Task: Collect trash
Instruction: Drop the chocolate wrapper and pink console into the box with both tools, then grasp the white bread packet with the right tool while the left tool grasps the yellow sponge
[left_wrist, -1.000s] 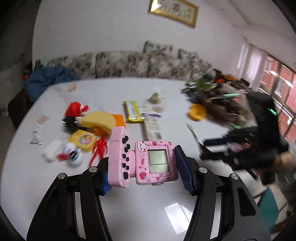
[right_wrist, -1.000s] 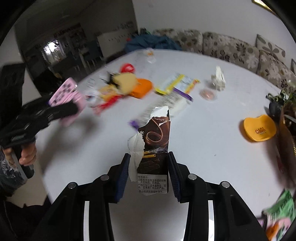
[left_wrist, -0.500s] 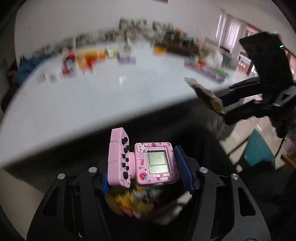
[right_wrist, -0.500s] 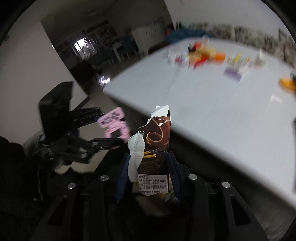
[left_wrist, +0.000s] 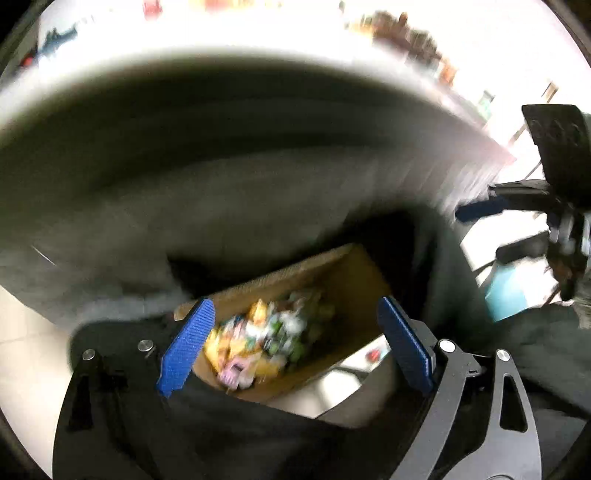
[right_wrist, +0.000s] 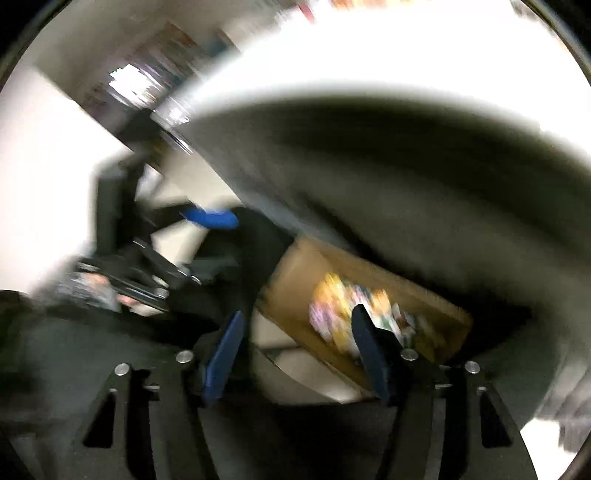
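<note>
Left wrist view: everything past the fingers is smeared by motion. The cardboard box (left_wrist: 347, 273) sits on the floor under the overhanging edge of the white counter (left_wrist: 221, 62), and the trash (left_wrist: 266, 332) inside it reads only as a blur of yellow, white, green and pink; single pieces cannot be told apart. The left hand-held gripper (left_wrist: 295, 339) hangs just above the box, its jaws opening with nothing between the blue pads, the box contents showing through the gap. The near wall of the box is partly cut off by dark cloth below. To the right of the box, well apart, the right hand-held gripper (left_wrist: 480, 210) shows side-on with a blue pad, pale floor and a teal shape beyond it. Above the box the counter's underside is a dark shadowed band.

Right wrist view: the right hand-held gripper (right_wrist: 295, 350) is also opening, with no item between its pads; its right finger overlaps the box (right_wrist: 295, 280) and hides part of the trash (right_wrist: 332, 310). The box lies tilted in this view, its far corner lost in shadow under the counter (right_wrist: 406, 62). Left of the box, the left hand-held gripper (right_wrist: 210, 218) is a blurred dark frame with one blue pad. Bright floor shows beside the box's near edge.
</note>
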